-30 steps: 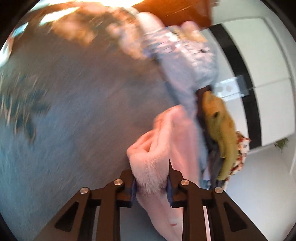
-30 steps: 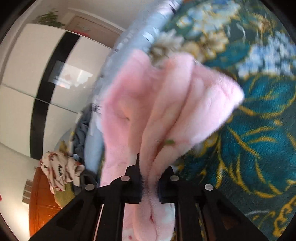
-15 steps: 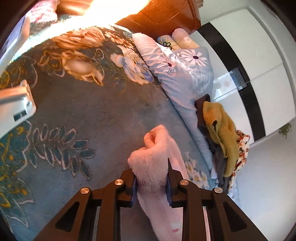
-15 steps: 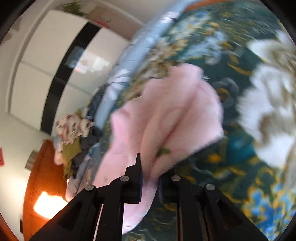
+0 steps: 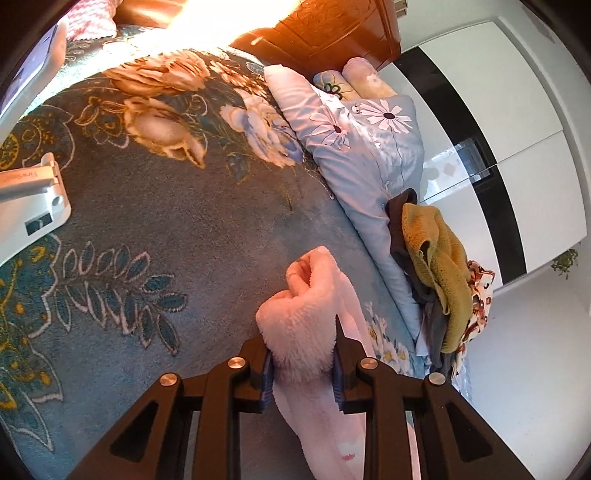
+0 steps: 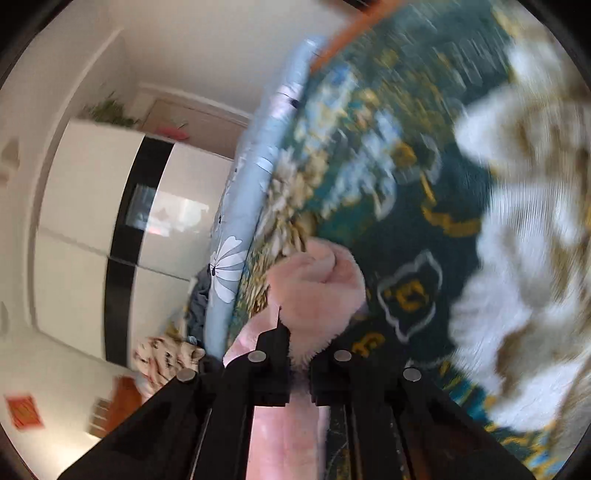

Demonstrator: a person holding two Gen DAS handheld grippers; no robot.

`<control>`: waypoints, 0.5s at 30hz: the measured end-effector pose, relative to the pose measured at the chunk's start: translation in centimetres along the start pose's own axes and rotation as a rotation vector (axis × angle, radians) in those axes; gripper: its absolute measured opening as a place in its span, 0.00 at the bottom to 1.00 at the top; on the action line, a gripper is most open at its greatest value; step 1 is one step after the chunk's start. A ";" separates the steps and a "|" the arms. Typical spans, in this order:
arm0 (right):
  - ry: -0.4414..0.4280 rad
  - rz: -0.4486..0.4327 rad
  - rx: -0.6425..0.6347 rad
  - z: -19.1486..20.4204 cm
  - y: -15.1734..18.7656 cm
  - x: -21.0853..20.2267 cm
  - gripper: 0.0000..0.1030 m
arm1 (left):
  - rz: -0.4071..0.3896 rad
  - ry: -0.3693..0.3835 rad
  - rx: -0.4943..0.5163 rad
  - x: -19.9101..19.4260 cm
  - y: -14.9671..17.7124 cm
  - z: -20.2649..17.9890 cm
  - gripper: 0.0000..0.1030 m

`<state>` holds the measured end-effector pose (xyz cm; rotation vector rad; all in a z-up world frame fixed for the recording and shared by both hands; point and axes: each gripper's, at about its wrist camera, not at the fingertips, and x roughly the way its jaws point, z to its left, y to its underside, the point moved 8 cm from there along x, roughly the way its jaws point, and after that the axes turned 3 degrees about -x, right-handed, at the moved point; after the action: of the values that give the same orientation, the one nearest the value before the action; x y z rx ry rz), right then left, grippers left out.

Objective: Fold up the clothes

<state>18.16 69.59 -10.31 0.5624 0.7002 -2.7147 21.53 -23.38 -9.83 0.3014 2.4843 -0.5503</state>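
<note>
Left wrist view: we see the left claw (image 5: 301, 363) clamped on a bunched fold of the pink fleece garment (image 5: 310, 314), which fills the gap between its fingers and trails down toward 6 o'clock. The garment lies over the floral bed blanket (image 5: 166, 221), a teal plush surface with gold and white flowers. At 1 o'clock from the claw we note a light blue daisy-print quilt (image 5: 362, 147) along the bed edge, and at 3 o'clock a heap of other clothes: a mustard knit (image 5: 439, 258) on top of dark garments (image 5: 397, 225), with a red-and-white patterned piece (image 5: 480, 295) beyond. A white device (image 5: 29, 206) rests on the blanket at 10 o'clock. The wooden headboard (image 5: 332, 29) sits at 12 o'clock, and a white wardrobe (image 5: 535, 147) with a black stripe stands at 2 o'clock.

Right wrist view, blurred: we see the right claw (image 6: 299, 362) closed narrowly on another fold of the same pink garment (image 6: 317, 288), held against the blanket (image 6: 424, 221). The blue quilt (image 6: 236, 240) runs from 11 to 9 o'clock, the clothes heap (image 6: 166, 354) lies at 9 o'clock, and the wardrobe (image 6: 81, 206) stands farther out at 10 o'clock.
</note>
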 end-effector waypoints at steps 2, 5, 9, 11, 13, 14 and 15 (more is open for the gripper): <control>0.002 -0.022 -0.097 1.4 -0.3 -1.3 0.06 | 0.004 -0.008 -0.004 0.2 0.1 0.4 0.26; 0.063 -0.030 -0.119 -1.2 -0.2 -2.5 0.06 | 0.011 -0.021 -0.012 0.5 0.2 1.0 0.26; 0.158 0.082 -0.036 -7.0 1.7 -1.9 0.06 | 0.031 -0.033 -0.051 0.9 0.4 2.1 0.27; 0.149 0.069 -0.045 -6.9 1.5 -2.6 0.06 | 0.036 -0.041 -0.048 1.0 0.5 2.2 0.27; 0.158 0.078 -0.066 -6.5 1.1 -3.1 0.08 | 0.041 -0.059 -0.032 1.0 0.7 2.1 0.29; 0.184 0.070 -0.084 -6.4 0.7 -3.5 0.13 | 0.046 -0.082 -0.003 1.0 0.8 1.8 0.30; 0.221 0.053 -0.102 -6.3 0.3 -4.0 0.18 | 0.049 -0.095 0.008 0.9 0.8 1.7 0.31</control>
<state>23.65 73.18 -13.78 0.8522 0.8600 -2.5747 21.89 -23.36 -11.86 0.3308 2.3771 -0.5416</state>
